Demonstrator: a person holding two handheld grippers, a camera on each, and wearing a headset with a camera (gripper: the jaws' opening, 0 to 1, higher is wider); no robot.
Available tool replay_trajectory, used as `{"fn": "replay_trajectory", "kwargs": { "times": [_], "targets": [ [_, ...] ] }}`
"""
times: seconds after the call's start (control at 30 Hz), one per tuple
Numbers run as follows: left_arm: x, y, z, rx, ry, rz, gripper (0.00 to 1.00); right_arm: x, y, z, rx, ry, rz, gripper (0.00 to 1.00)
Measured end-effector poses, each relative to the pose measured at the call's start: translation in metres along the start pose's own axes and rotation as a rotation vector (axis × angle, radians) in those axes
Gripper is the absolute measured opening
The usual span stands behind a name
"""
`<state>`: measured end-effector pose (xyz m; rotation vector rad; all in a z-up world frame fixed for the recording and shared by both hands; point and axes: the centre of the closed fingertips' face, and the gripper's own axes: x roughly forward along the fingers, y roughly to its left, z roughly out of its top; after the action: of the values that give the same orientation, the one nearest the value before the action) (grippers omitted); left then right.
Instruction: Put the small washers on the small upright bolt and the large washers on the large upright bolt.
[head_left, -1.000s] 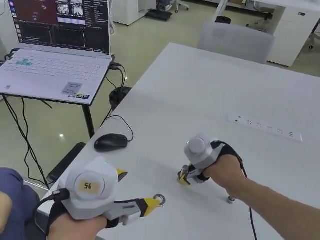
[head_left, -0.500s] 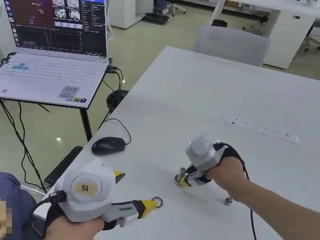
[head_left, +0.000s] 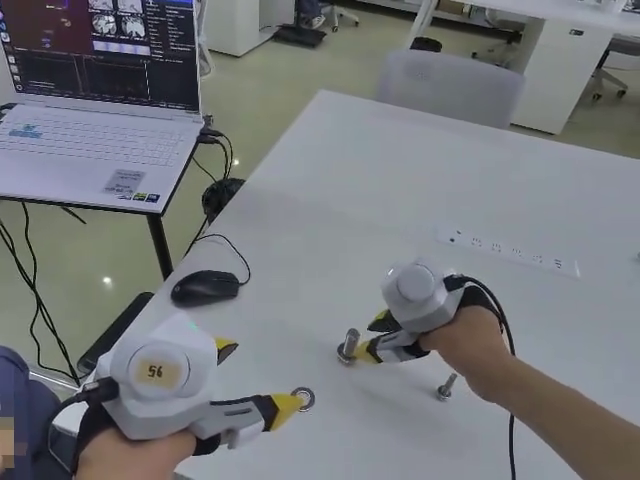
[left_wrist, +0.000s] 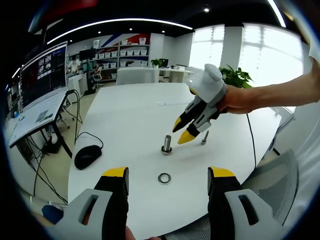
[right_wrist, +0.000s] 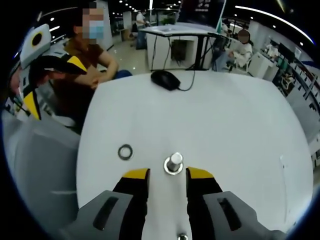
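My left gripper (left_wrist: 168, 175) is spread wide and has hold of nothing. A loose washer (left_wrist: 164, 178) lies flat on the white table (left_wrist: 130, 115) right between its two yellow tips, and as far as I can see it touches neither. Straight ahead of this gripper, past the washer, the large bolt (left_wrist: 166, 144) stands upright. It has a wider collar at its foot, and I cannot tell whether that is a washer or the bolt's own head. The small bolt (left_wrist: 204, 140) is a little further on and to the right, also upright. A black mouse (left_wrist: 87, 156) sits off to this gripper's left.

My right gripper (right_wrist: 168, 175) has its jaws parted by a modest gap and carries nothing. The large bolt stands just ahead of its tips, lined up with the gap and not touched. The loose washer lies ahead and to the left of its left jaw, near but apart. In the head view the small bolt stands back behind this gripper's tips, beside its rear end
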<state>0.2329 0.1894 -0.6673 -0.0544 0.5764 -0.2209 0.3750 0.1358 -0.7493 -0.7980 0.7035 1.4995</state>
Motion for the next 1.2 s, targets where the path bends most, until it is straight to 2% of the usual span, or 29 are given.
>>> {"fn": "replay_trajectory", "kwargs": {
  "times": [0.17, 0.37, 0.57, 0.77, 0.97, 1.2],
  "targets": [
    [0.001, -0.001, 0.001, 0.003, 0.000, 0.001, 0.63, 0.000, 0.014, 0.002, -0.012, -0.012, 0.027, 0.30],
    [0.000, -0.001, 0.002, 0.003, -0.002, 0.005, 0.63, 0.011, 0.031, 0.005, -0.021, -0.016, 0.069, 0.29],
    [0.000, -0.001, 0.000, 0.001, 0.002, 0.008, 0.63, 0.032, 0.054, 0.009, -0.065, 0.003, 0.120, 0.29],
    [-0.002, -0.002, -0.002, 0.002, 0.005, 0.005, 0.63, 0.052, 0.073, 0.006, -0.077, 0.022, 0.167, 0.29],
    [-0.002, 0.001, -0.001, 0.000, 0.003, 0.006, 0.63, 0.065, 0.081, 0.002, -0.122, 0.059, 0.190, 0.29],
    [0.000, -0.001, 0.001, 0.006, 0.002, -0.001, 0.63, 0.077, 0.082, -0.002, -0.111, 0.073, 0.201, 0.29]
  ]
}}
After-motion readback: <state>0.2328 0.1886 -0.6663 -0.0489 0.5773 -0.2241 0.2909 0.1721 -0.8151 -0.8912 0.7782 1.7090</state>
